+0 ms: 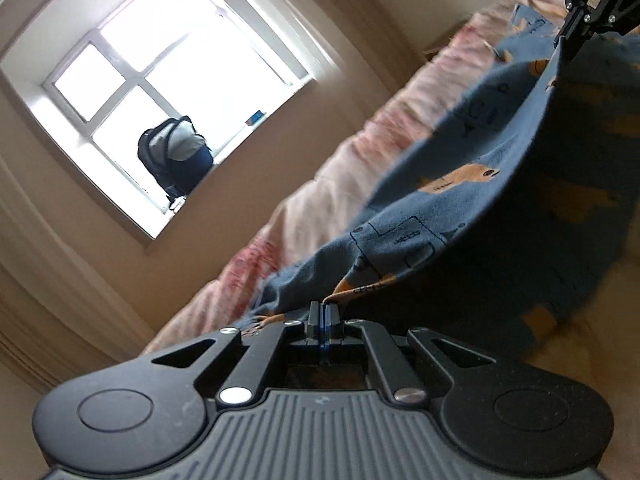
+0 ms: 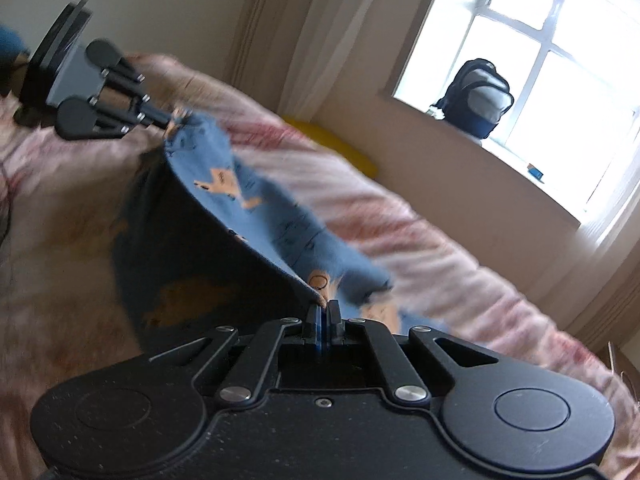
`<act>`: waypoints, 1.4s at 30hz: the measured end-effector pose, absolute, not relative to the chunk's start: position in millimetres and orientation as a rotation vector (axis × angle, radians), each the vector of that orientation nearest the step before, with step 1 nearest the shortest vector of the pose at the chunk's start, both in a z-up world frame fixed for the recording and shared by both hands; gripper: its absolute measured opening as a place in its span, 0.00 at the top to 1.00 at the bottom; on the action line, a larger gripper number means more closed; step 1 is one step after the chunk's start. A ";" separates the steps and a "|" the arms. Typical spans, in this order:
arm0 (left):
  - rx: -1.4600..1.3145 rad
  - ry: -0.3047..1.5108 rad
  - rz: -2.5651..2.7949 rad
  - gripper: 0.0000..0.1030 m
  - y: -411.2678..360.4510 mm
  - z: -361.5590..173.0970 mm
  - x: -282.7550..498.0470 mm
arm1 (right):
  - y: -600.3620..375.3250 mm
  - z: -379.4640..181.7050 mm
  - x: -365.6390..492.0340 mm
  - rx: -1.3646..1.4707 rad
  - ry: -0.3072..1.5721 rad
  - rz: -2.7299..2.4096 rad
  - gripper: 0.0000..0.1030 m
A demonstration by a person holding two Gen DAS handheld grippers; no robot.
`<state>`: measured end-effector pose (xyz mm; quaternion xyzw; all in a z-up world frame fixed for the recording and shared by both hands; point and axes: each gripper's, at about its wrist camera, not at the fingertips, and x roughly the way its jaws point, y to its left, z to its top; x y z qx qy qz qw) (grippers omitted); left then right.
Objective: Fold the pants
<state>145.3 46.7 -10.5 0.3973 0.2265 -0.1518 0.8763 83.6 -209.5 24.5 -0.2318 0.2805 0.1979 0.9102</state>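
blue pants held up between two closed grippers

black linkage arms and a ribbed grey body fill the foreground of the left wrist view, where the left gripper (image 1: 323, 310) is seen clamped on an edge of the pants (image 1: 460, 208). the right gripper (image 1: 570, 38) is shown only at the top right corner, pinched on the far edge of the same fabric. a yellow object (image 2: 336, 144) beside the bed is seen only from the right wrist (it is blurred). the bed cover (image 1: 320, 208), pink and cream, lies beneath the lifted cloth. a backpack (image 1: 176, 156) is propped on the sill of a bright window (image 1: 160, 80). both pairs of fingers are pressed together on blue printed fabric, which is stretched between them above the bed, its shaded underside turned toward the cameras.
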 end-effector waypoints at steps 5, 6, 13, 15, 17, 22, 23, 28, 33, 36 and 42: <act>0.821 0.538 -0.329 1.00 49.3 -28.2 141.3 | -205.0 -2.2 69.8 -0.520 0.596 0.432 1.00; 0.824 0.544 -0.329 1.00 50.1 -31.8 139.4 | -203.5 -7.4 69.6 -0.523 0.605 0.438 1.00; 0.804 0.567 -0.314 1.00 51.9 -37.6 135.8 | -203.0 -19.4 75.0 -0.519 0.622 0.451 1.00; 0.805 0.565 -0.315 1.00 54.1 -33.7 132.1 | -202.6 -19.1 73.7 -0.522 0.618 0.453 1.00; 0.804 0.563 -0.319 1.00 55.2 -30.0 130.3 | -202.6 -17.9 72.2 -0.528 0.609 0.456 1.00; 0.801 0.567 -0.325 1.00 61.9 -25.9 125.5 | -199.5 -8.6 58.2 -0.565 0.573 0.493 1.00; 0.801 0.569 -0.323 1.00 63.1 -26.3 124.6 | -197.6 -8.5 55.4 -0.577 0.572 0.501 1.00; 0.819 0.586 -0.337 1.00 62.8 -32.3 120.9 | -187.3 -16.1 42.8 -0.632 0.590 0.554 1.00; 0.832 0.603 -0.342 1.00 62.6 -34.9 123.3 | -182.2 -22.9 38.9 -0.656 0.605 0.571 1.00; 0.844 0.613 -0.349 1.00 62.4 -36.4 124.5 | -182.6 -26.9 39.2 -0.654 0.617 0.581 1.00; 0.855 0.625 -0.357 1.00 61.9 -36.7 125.4 | -181.8 -35.8 37.4 -0.670 0.634 0.598 1.00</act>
